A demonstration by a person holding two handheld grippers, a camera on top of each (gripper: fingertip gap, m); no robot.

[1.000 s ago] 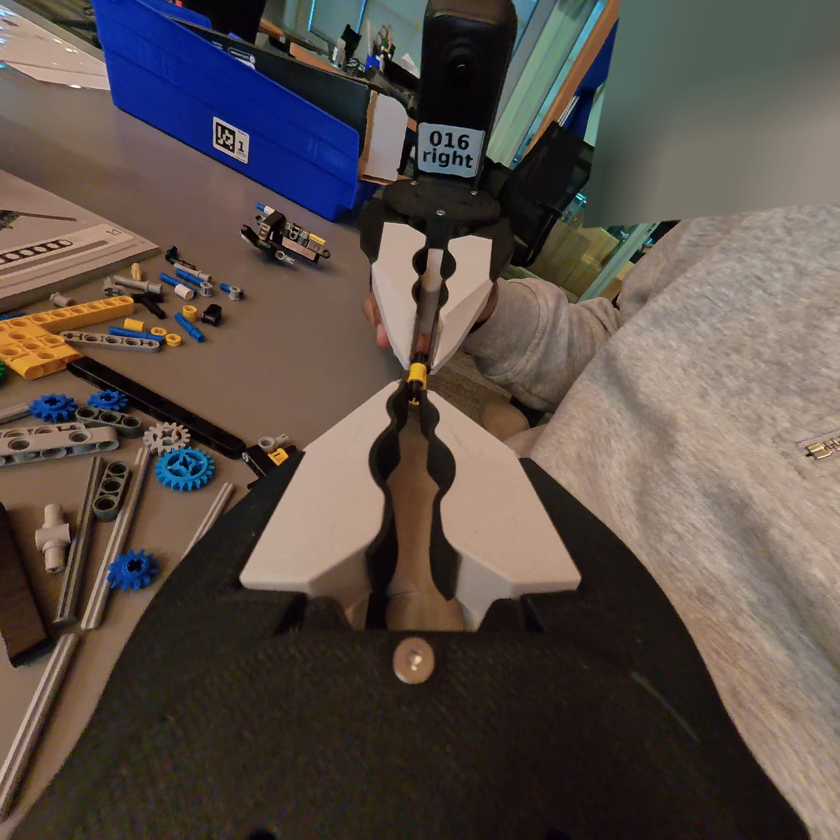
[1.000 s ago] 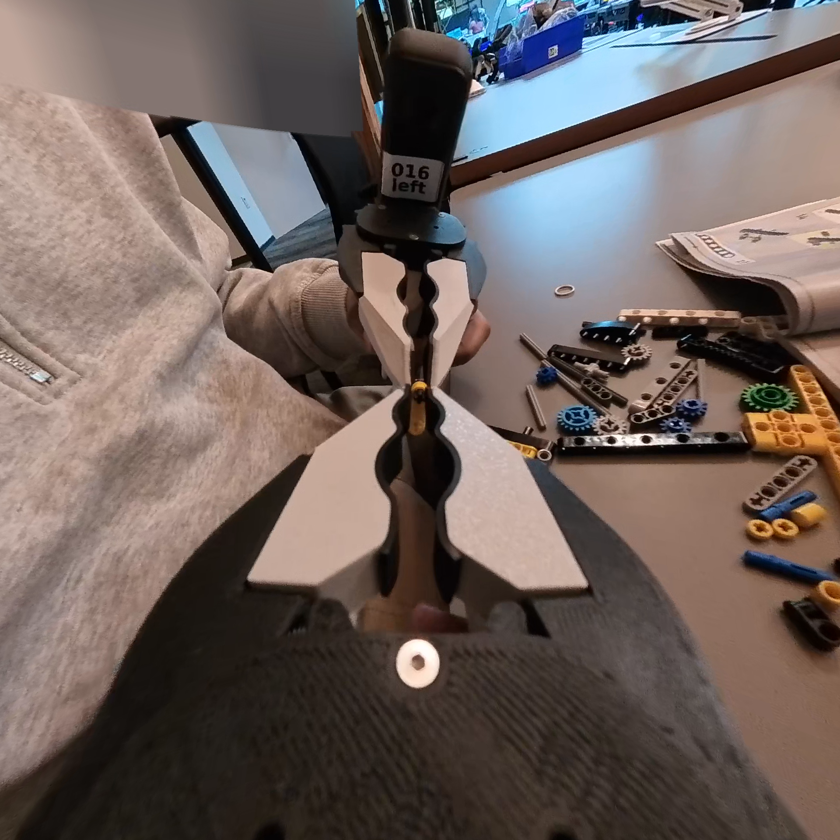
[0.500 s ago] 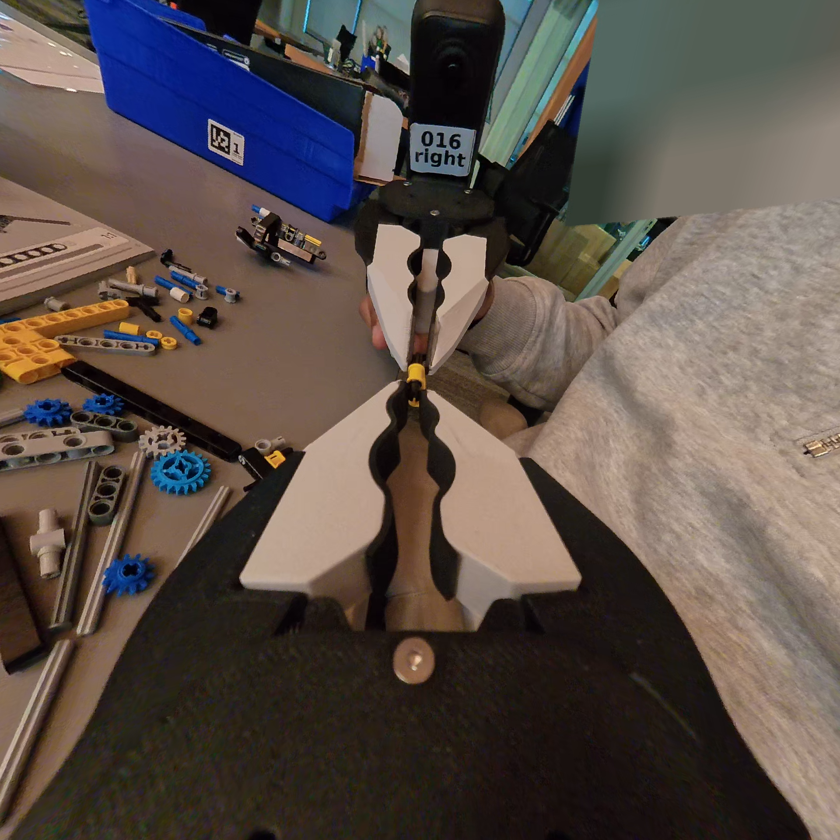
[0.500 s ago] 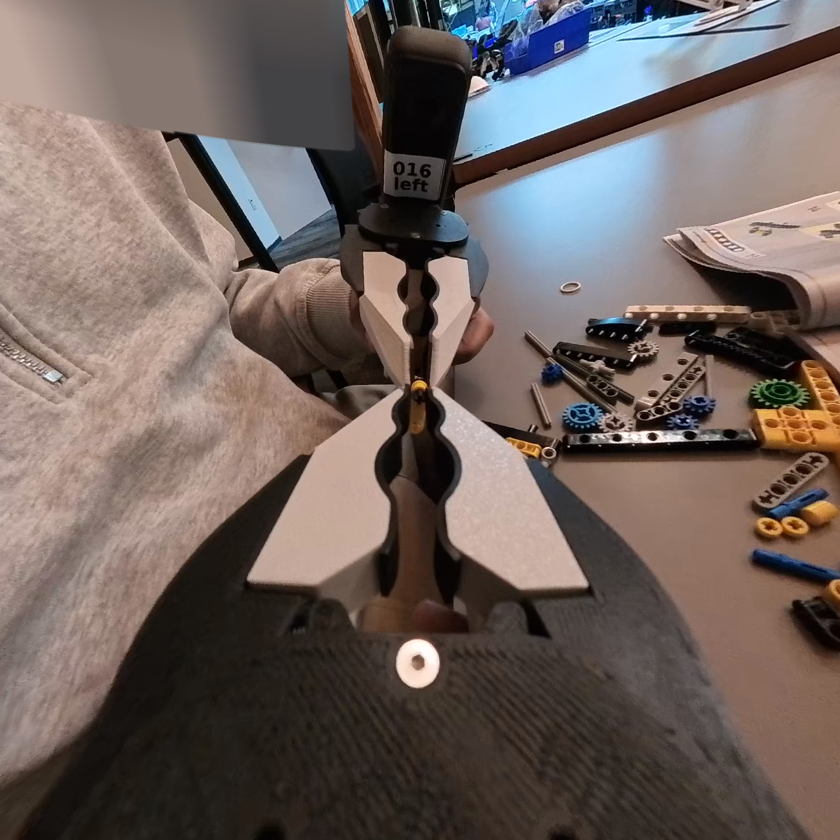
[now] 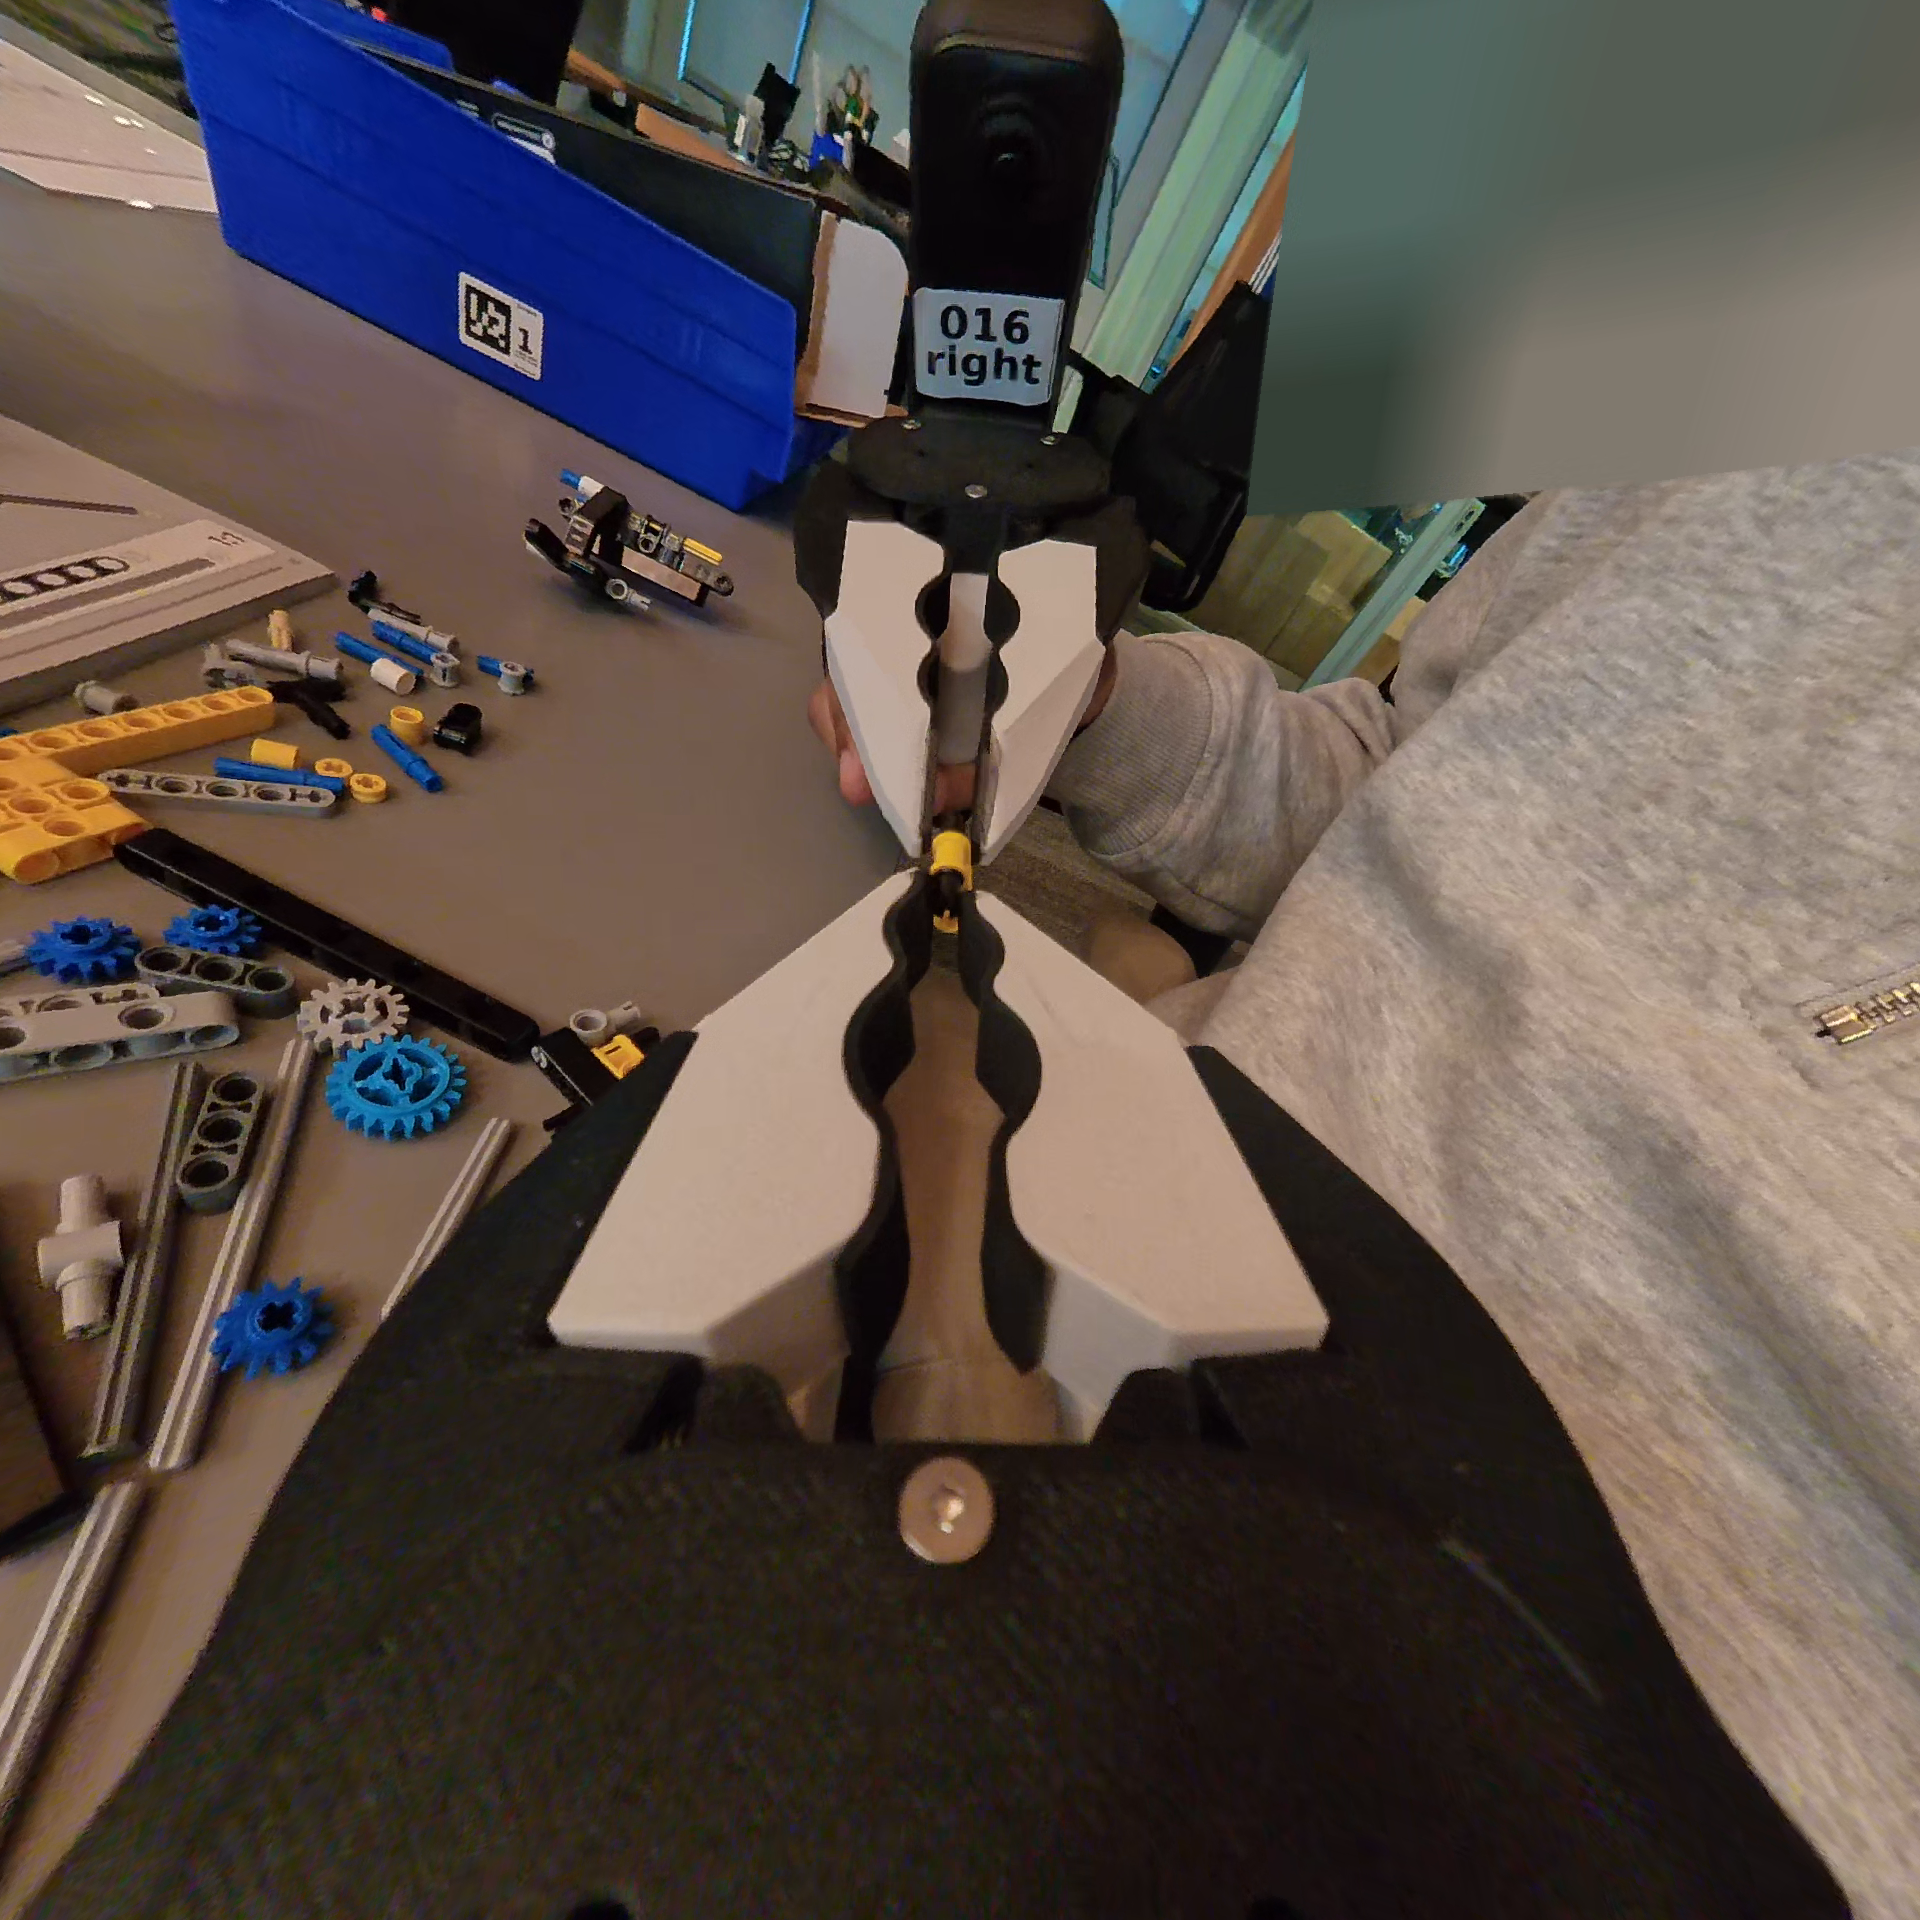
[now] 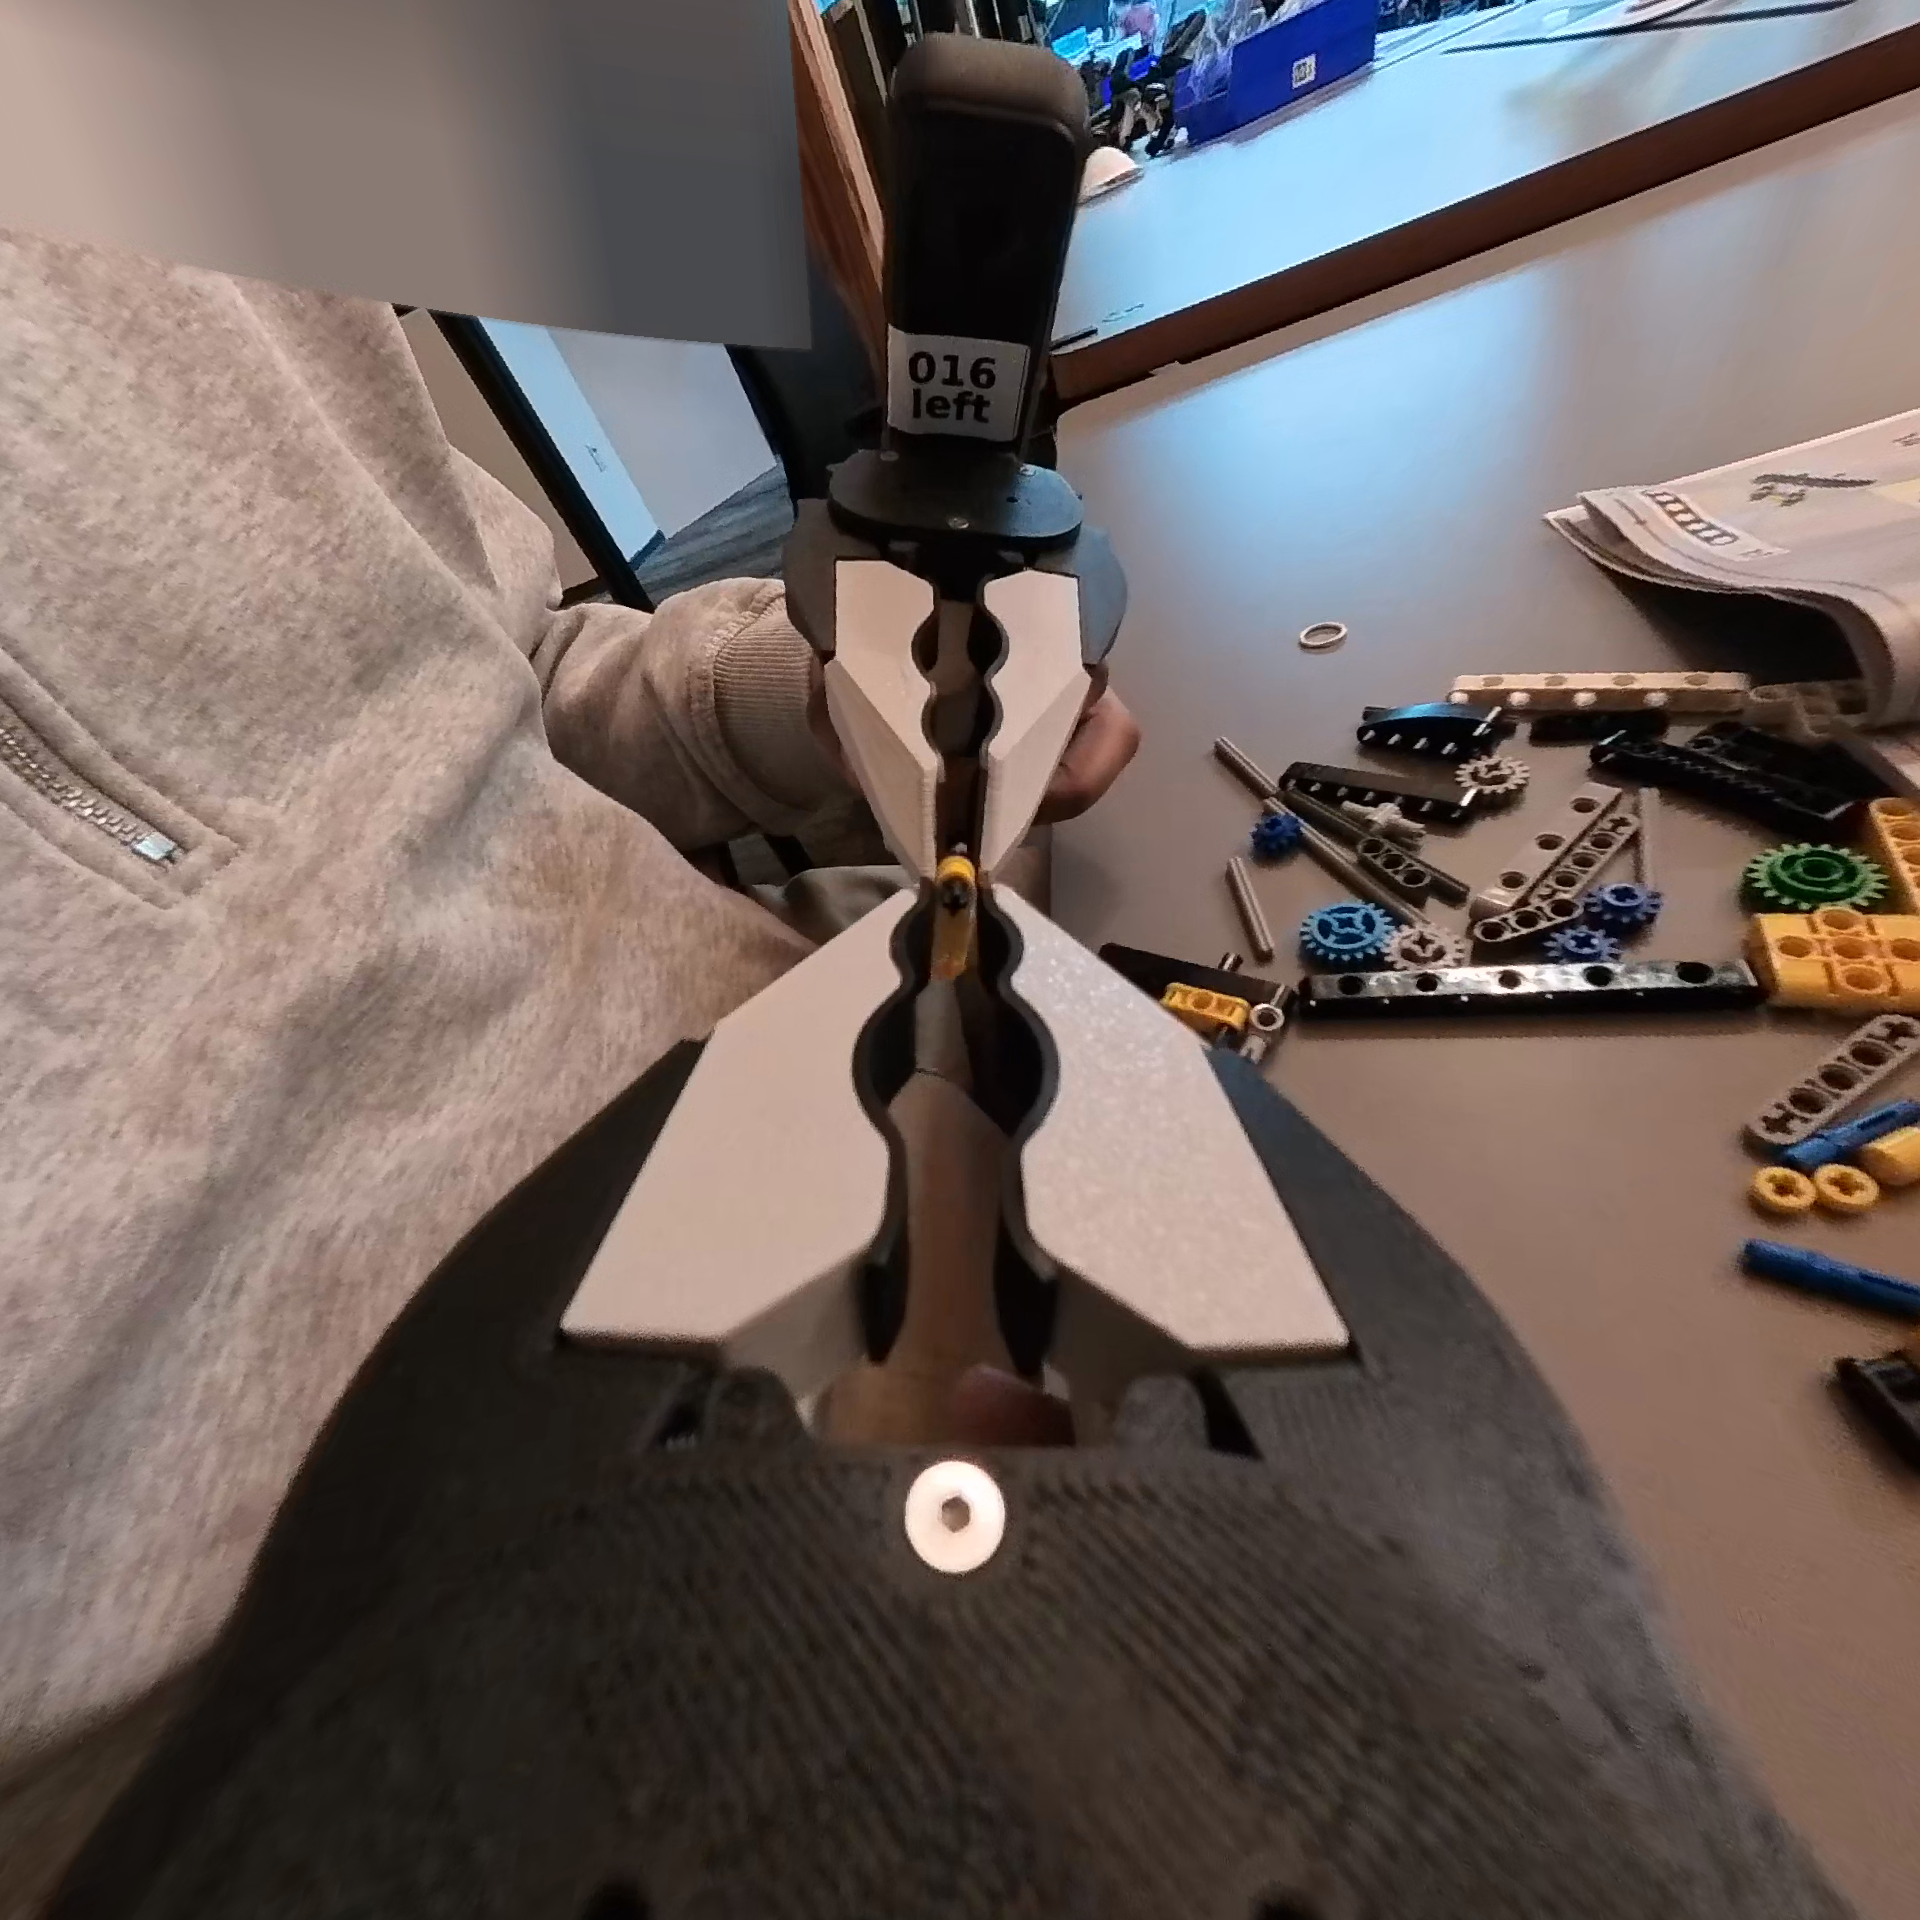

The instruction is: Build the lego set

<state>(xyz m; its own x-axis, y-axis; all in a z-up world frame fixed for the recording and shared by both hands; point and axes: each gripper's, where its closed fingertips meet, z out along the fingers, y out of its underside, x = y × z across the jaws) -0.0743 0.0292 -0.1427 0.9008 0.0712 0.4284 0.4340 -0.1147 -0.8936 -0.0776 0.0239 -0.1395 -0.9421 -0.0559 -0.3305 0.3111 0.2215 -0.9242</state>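
My left gripper and my right gripper meet tip to tip in the air beside the table edge, in front of a person's grey sweater. Both are shut. A small yellow bush sits at the right gripper's tips. It also shows between the right gripper's fingers in the right wrist view. A short black pin with a yellow end runs from the bush into the left gripper's tips. The two pieces are in line and touching.
Loose lego parts lie on the grey table: blue gears, grey axles, a black beam, yellow beams, a small sub-assembly. A blue bin and an instruction booklet lie farther back. The tips of both grippers are at nearly the same place.
Both grippers stay shut and tip to tip on the small pieces. The pair has drifted slightly, so the table parts shift a little in both views.
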